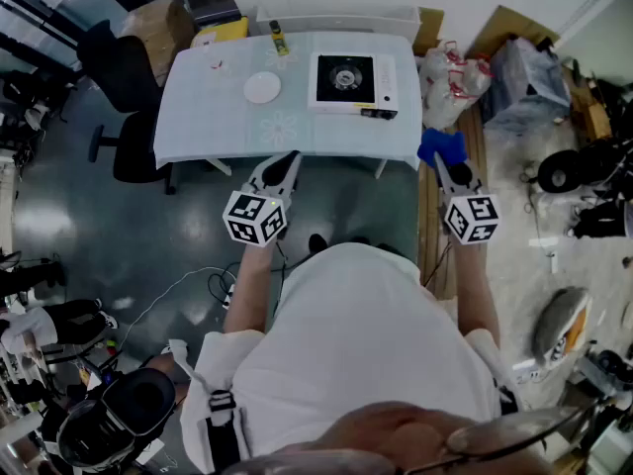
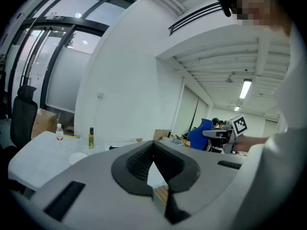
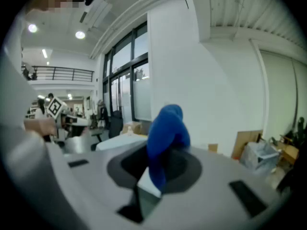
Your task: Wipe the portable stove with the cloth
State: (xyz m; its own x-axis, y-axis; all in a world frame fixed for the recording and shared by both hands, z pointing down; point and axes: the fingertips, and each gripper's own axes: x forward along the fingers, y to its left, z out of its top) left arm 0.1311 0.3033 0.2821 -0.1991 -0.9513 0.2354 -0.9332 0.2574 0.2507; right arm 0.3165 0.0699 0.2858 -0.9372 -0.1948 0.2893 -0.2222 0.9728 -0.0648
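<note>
The portable stove [image 1: 353, 82], white with a black burner, sits on the right part of the pale table [image 1: 208, 117] ahead of me. My left gripper [image 1: 286, 163] hangs just short of the table's front edge, jaws together with nothing between them [image 2: 154, 147]. To the right, off the table's right corner, my right gripper [image 1: 441, 162] is shut on the blue cloth [image 1: 441, 146]. That cloth [image 3: 165, 131] bunches up above the jaws in the right gripper view. Both grippers are well short of the stove.
A white plate [image 1: 262, 88] and a small bottle [image 1: 279, 40] also stand on the table. A black office chair [image 1: 124, 72] is at its left. Plastic bags [image 1: 451, 82], boxes and clutter fill the floor at the right. A wooden board [image 1: 427, 228] lies by the table's right side.
</note>
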